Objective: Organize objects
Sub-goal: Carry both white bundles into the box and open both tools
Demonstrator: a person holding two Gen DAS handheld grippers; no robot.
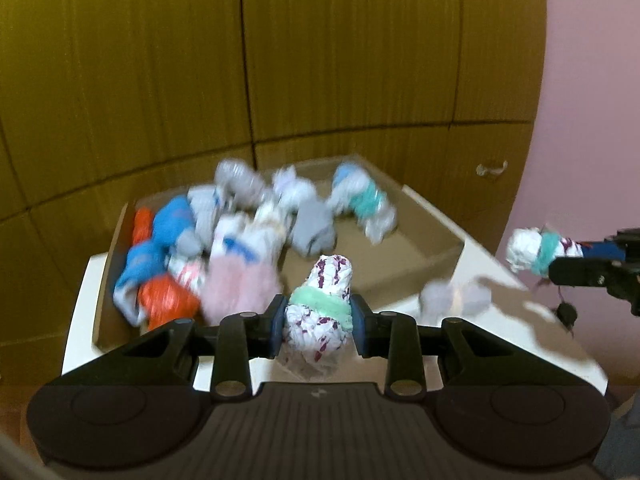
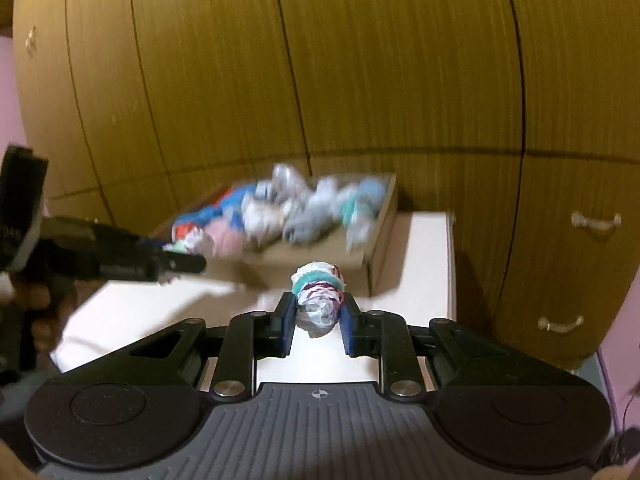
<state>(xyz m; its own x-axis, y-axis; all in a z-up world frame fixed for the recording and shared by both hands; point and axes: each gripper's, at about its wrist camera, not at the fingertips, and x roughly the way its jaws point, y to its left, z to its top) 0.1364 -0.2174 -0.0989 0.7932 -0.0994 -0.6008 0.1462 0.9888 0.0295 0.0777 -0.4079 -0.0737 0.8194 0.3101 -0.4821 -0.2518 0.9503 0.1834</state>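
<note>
Clamped between the blue pads of the left gripper (image 1: 319, 320) is a white rolled sock bundle (image 1: 322, 312) with purple marks and a green band, held over the near edge of the cardboard box (image 1: 420, 256). A matching second bundle (image 2: 320, 300) is pinched in the right gripper (image 2: 319, 314), held above the white table (image 2: 420, 260) just short of the box. Blurred by motion, a heap of rolled socks (image 1: 224, 240) is seen filling the left part of the box, before a wooden cabinet (image 1: 320, 60).
</note>
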